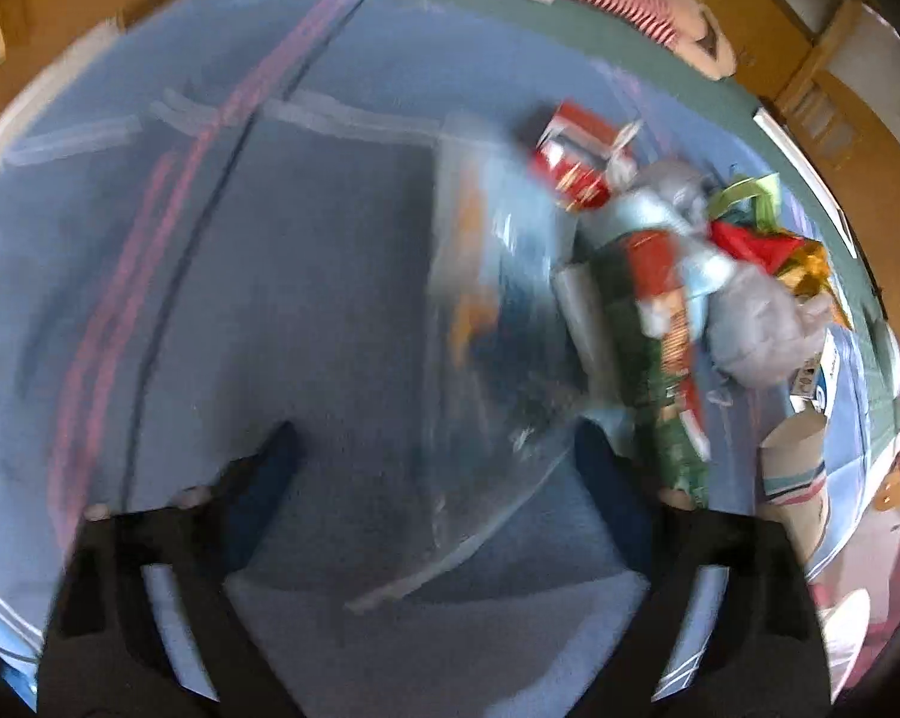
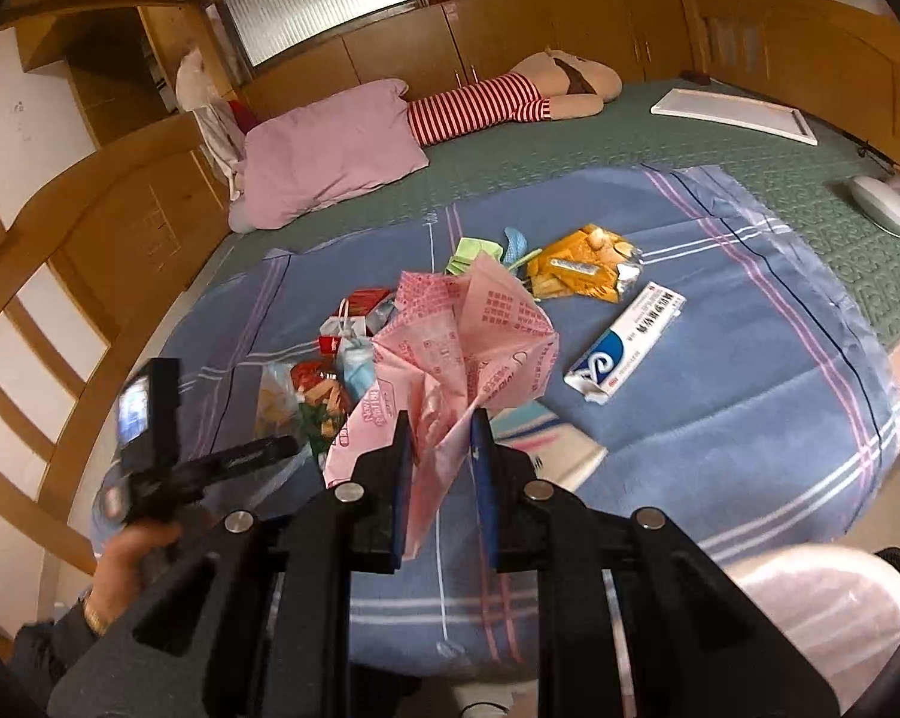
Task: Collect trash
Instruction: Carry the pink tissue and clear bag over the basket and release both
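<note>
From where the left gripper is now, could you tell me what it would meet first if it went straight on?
Probably the clear plastic bag lying ahead of the open left gripper, or the blue blanket beside it; blur leaves depth uncertain.

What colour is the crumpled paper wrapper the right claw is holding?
Pink with red print, clearest in the right wrist view: the wrapper is pinched in the right claw.

We see rows of small red characters on the pink paper bag (image 2: 468, 335), too small to read, blue and red print on the white box (image 2: 626, 340) toward the blanket's (image 2: 749, 371) right edge, likewise unreadable
</note>
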`<state>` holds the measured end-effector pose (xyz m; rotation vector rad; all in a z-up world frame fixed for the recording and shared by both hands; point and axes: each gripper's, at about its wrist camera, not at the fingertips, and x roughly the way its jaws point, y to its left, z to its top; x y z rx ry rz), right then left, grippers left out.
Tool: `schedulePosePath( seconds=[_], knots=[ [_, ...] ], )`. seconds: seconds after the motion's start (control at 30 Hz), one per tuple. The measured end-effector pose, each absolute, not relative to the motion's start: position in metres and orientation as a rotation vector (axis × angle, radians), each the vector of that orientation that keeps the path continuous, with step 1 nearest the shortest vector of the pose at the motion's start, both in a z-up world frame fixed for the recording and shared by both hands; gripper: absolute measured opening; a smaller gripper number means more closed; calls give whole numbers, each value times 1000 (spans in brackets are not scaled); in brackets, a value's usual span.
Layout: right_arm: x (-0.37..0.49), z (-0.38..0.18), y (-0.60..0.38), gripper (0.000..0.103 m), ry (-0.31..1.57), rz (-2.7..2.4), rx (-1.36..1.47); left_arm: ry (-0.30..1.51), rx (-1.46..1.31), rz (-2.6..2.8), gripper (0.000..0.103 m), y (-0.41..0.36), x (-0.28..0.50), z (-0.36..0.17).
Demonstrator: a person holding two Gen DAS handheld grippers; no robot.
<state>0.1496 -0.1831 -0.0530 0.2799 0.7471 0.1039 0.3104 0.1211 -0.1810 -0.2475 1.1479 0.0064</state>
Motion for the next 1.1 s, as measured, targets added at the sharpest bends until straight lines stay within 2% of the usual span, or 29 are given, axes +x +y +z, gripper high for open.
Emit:
schedulePosePath(
  seconds=[0.03, 0.07, 0.1, 0.17, 0.27, 0.57, 0.87, 1.1],
  knots=[
    [146, -53, -183, 20, 745, 102, 273, 1122, -250, 8, 71, 122, 309, -180],
    [142, -52, -183, 20, 742, 96, 262, 1104, -245, 15, 50, 122, 309, -177],
    [138, -51, -184, 20, 740, 92, 258, 1099, -239, 11, 36, 121, 308, -176],
    [134, -51, -183, 20, 733, 83, 244, 1099, -248, -2, 25, 121, 306, -177],
    [128, -51, -181, 20, 725, 77, 238, 1063, -290, -14, 15, 125, 300, -172],
    [122, -49, -163, 20, 718, 74, 184, 782, -215, 119, 8, 141, 260, -106],
    [120, -52, -157, 20, 727, 94, 166, 690, -221, 138, 8, 149, 219, -65],
    [93, -44, -186, 20, 715, 27, 186, 582, -181, -43, 8, 106, 144, -28]
  ],
)
